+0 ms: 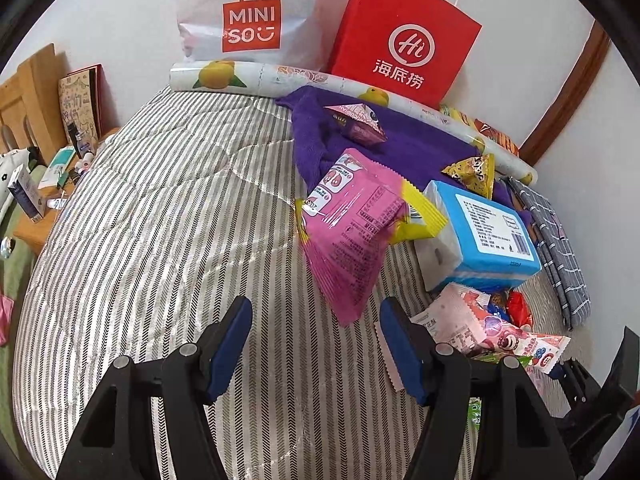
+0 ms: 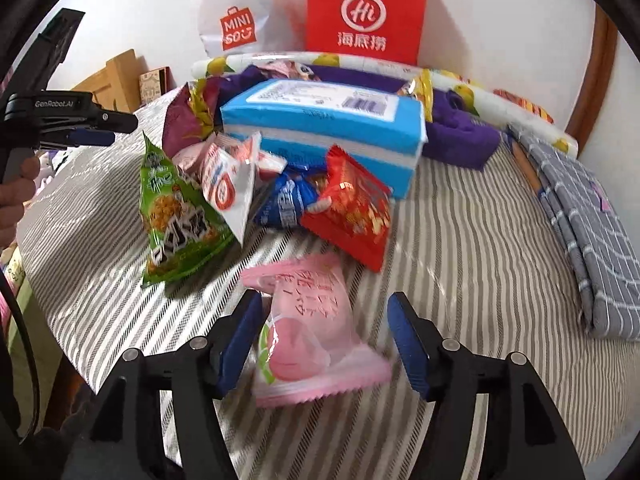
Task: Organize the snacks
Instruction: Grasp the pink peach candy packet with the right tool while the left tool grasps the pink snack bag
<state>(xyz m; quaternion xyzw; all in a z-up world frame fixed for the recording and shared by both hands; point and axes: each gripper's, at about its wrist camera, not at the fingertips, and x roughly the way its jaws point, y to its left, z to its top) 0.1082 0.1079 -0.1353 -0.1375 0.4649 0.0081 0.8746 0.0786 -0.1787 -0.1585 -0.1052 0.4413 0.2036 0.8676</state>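
Two shopping bags, red (image 2: 366, 12) and white (image 2: 236, 16), one blue tissue pack (image 2: 324, 136). Right gripper (image 2: 322, 344) fingers apart, pale pink snack packet (image 2: 308, 332) lies between them; left gripper (image 1: 316, 348) fingers apart, empty.

Left tongs (image 1: 316, 344) and right tongs (image 2: 326, 340) seemingly gape, angled downward.

we see two bags (image 1: 404, 36) standing against the wall behind a roll (image 1: 224, 76) at the far edge of the bed (image 1: 160, 220). before the roll lies a towel (image 1: 416, 140), a tissue pack (image 2: 328, 128) in front of it. snack packets (image 2: 264, 188) pile before the pack; one packet (image 2: 308, 328) lies nearest, between our right tool (image 2: 324, 344) tips.
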